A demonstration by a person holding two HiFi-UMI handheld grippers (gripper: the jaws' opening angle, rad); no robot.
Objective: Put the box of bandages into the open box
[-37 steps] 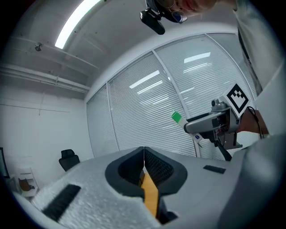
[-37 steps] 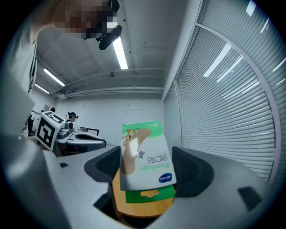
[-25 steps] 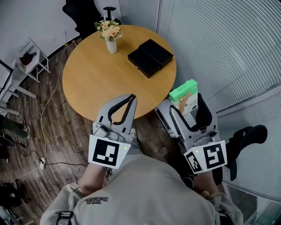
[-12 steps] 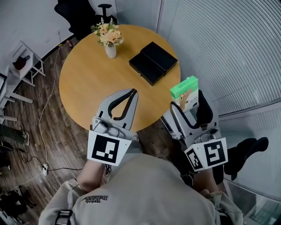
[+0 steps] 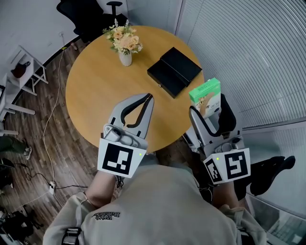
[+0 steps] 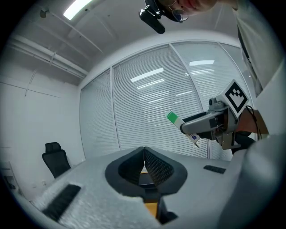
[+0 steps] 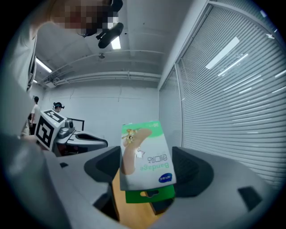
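The green and white bandage box (image 5: 206, 97) (image 7: 145, 156) is clamped in my right gripper (image 5: 207, 106) (image 7: 146, 179), held in the air just off the right edge of the round wooden table (image 5: 100, 86). The open black box (image 5: 174, 71) lies on the table's far right part, ahead and left of the bandage box. My left gripper (image 5: 150, 98) (image 6: 143, 161) hovers over the table's near edge, jaws shut with nothing between them. In the left gripper view the right gripper (image 6: 210, 125) with the bandage box (image 6: 175, 120) shows at the right.
A white vase of flowers (image 5: 125, 45) stands at the table's far side. White blinds (image 5: 248, 52) cover the glass wall on the right. A black chair (image 5: 81, 14) stands behind the table, a white shelf (image 5: 21, 72) at the left, cables (image 5: 50, 129) on the wood floor.
Both grippers have moved a little forward toward the table; the bandage box stays held in the right one and is now nearer the black box. The view has shifted slightly.
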